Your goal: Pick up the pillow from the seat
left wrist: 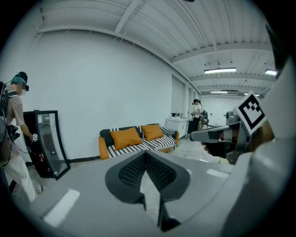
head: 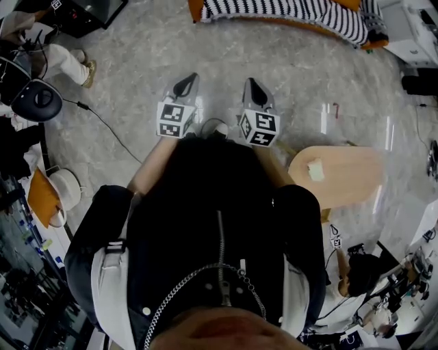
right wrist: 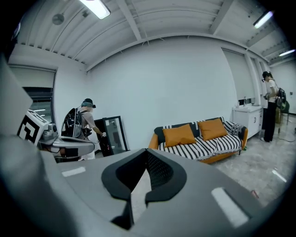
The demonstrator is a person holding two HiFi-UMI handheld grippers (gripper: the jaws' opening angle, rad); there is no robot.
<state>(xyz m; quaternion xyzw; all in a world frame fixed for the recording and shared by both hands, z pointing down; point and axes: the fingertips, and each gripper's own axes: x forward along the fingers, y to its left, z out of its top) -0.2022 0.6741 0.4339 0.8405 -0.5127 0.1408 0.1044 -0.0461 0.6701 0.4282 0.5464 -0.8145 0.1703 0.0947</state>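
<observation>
Two orange pillows [left wrist: 125,137] [left wrist: 152,132] lean against the back of a sofa [left wrist: 138,146] with a black-and-white striped cover, across the room by the white wall. The right gripper view has the same pillows [right wrist: 179,135] [right wrist: 212,128] on the sofa [right wrist: 208,147]. In the head view only the striped seat [head: 287,14] shows, at the top edge. My left gripper [head: 185,86] [left wrist: 145,153] and right gripper [head: 253,89] [right wrist: 146,152] are held side by side in front of my body, both shut and empty, pointing toward the sofa from a distance.
A round wooden table [head: 342,179] stands to my right on the marble floor. A black-framed glass panel [left wrist: 46,141] leans on the wall left of the sofa, with a person [left wrist: 13,139] beside it. Another person [right wrist: 270,104] stands by a white cabinet [right wrist: 247,119]. A cable [head: 102,123] lies at left.
</observation>
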